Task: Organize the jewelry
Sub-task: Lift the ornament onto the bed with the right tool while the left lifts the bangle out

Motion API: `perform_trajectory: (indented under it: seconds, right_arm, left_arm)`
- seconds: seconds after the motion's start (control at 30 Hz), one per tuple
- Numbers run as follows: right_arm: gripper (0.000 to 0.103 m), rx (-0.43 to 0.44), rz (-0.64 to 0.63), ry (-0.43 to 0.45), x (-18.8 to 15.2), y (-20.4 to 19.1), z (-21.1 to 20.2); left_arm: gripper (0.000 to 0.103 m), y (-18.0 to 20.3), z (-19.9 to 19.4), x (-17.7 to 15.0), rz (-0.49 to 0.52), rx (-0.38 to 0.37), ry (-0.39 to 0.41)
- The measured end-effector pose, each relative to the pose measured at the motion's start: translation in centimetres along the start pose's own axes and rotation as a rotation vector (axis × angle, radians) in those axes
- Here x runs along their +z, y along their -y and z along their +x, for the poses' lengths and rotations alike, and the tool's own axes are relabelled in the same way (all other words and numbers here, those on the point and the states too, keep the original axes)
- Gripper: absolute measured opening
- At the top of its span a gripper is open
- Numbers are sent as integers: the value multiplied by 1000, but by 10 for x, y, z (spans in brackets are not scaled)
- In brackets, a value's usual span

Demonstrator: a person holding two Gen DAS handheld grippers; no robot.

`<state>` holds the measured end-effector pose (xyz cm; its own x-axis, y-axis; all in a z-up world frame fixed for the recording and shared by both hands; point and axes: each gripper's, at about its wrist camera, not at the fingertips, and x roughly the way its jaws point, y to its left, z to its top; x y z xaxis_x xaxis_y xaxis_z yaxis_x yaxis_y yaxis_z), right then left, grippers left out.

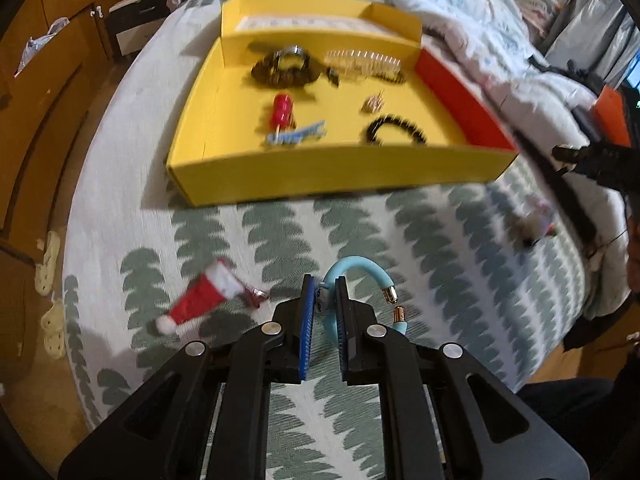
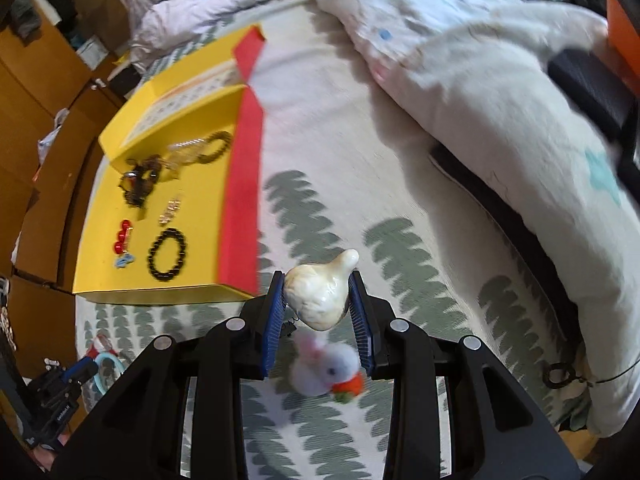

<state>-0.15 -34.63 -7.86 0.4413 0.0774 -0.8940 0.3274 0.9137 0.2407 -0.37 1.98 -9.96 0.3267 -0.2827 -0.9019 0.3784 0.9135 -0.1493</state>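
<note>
Left wrist view: a light-blue bangle [image 1: 362, 276] with gold end caps is being pinched between the nearly closed jaws of the left gripper [image 1: 325, 300], and it is being held above a bedspread [image 1: 280, 232] printed with grey-green leaves. Ahead, a yellow box [image 1: 320, 172] with a red right wall is being shown on the bed; inside it a black bead bracelet [image 1: 394, 130], a red piece [image 1: 283, 110], a blue clip [image 1: 298, 136], a small gold piece [image 1: 374, 103], a dark tangle with a watch-like ring [image 1: 286, 64] and a clear comb [image 1: 362, 62] are lying apart from one another. A Santa-hat clip [image 1: 208, 296] is lying on the bedspread just left of the fingers. In the right wrist view a cream, bird-shaped ornament [image 2: 320, 294] is being clamped between the blue pads [image 2: 274, 320] of the right gripper [image 2: 320, 300], whose jaws are partly open around it. A blurred plush rabbit with an orange bit [image 2: 326, 368] is being seen below the ornament; whether it is hanging from the ornament cannot be told. The box is lying to the left, and a rumpled quilt [image 2: 500, 92] is piled at the right.
</note>
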Motion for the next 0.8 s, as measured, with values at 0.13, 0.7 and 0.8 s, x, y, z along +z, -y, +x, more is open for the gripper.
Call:
perform_trajectory:
  seconds: [0.13,0.7,0.8]
  right_arm:
    - [33,6,29,-25,4,6,15]
    - [37,-76,43,-54,21,12,58]
    - [38,-78,44,-41,22,12,51]
  left_arm:
    - [10,0,8,-3,0,13,-8]
    - [11,-3,8,12,-16,35,36]
    - [18,-4,5,16,-27,30,49]
